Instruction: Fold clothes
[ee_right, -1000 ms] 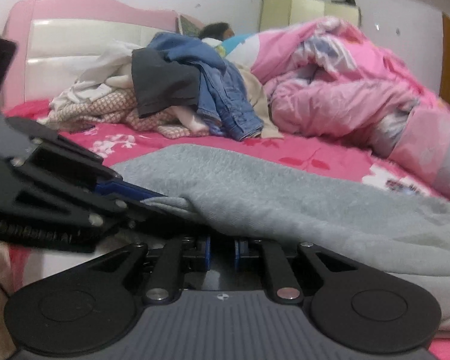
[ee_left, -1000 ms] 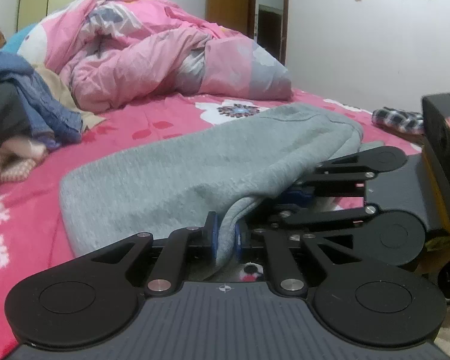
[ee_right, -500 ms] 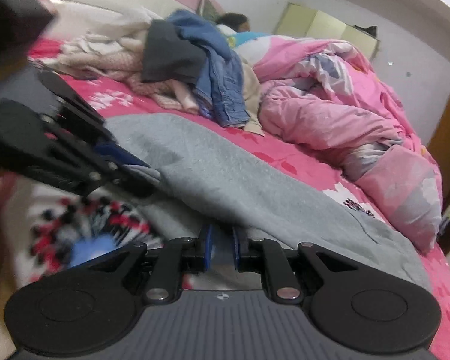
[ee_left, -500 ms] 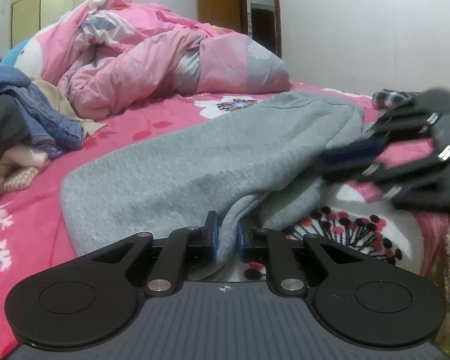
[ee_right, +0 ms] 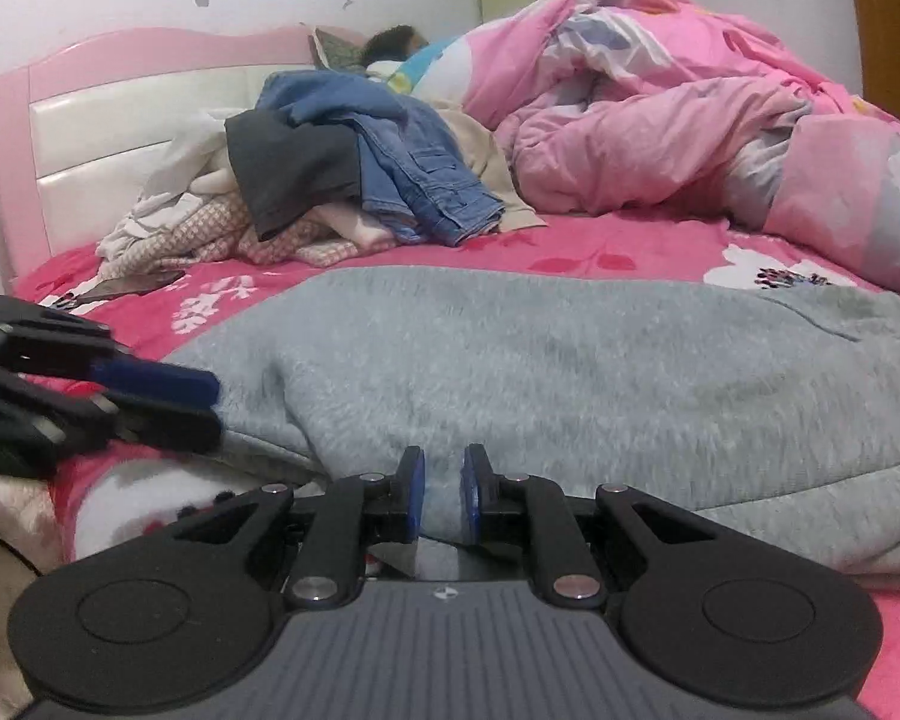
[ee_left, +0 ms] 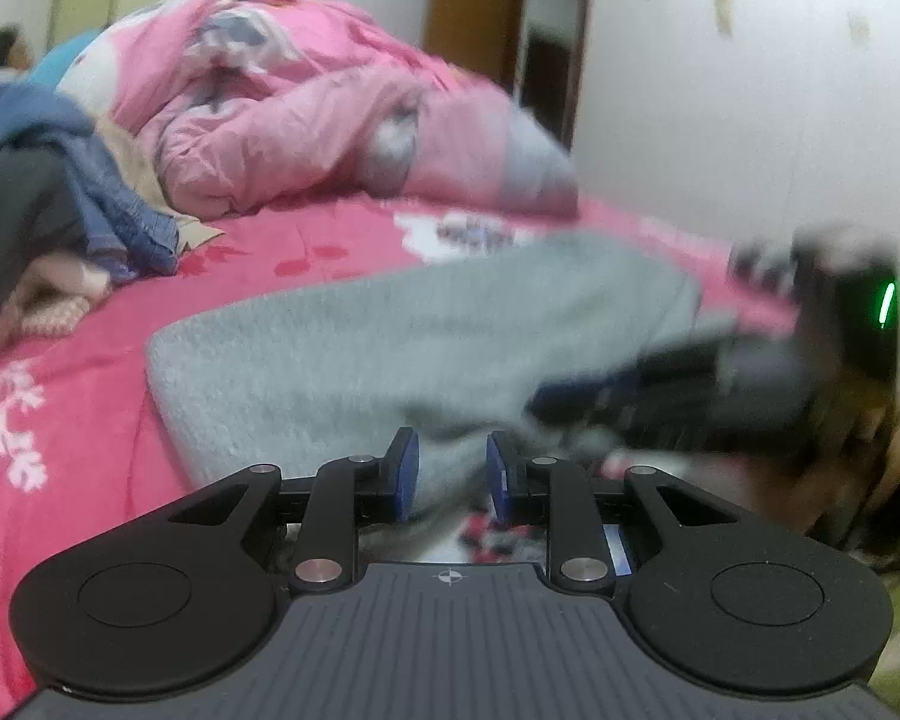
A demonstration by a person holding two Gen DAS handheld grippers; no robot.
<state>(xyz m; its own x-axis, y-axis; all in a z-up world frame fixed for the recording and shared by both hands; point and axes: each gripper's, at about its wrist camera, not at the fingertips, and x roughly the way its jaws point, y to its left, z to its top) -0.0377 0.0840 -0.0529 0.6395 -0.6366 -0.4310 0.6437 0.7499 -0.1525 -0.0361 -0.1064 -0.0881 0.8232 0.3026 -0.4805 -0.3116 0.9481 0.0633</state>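
A grey fleece garment (ee_left: 390,336) lies folded on the pink bed sheet (ee_left: 60,420); it also shows in the right wrist view (ee_right: 570,372). My left gripper (ee_left: 447,480) is open, its blue pads apart on either side of the garment's near edge. My right gripper (ee_right: 441,495) has its pads slightly apart with a fold of grey cloth between them. Each gripper appears in the other's view: the right one blurred at the right (ee_left: 720,384), the left one at the left (ee_right: 90,396).
A pile of clothes with blue jeans (ee_right: 414,174) and a dark grey piece (ee_right: 288,168) lies by the pink headboard (ee_right: 90,120). A bunched pink duvet (ee_right: 690,96) fills the far side. A person's head (ee_right: 390,42) shows behind. The wall (ee_left: 750,120) and a doorway (ee_left: 546,78) are beyond.
My left gripper has opened and let go of the grey garment's edge. My right gripper's pads have parted a little. The right gripper has moved down toward the garment's edge.
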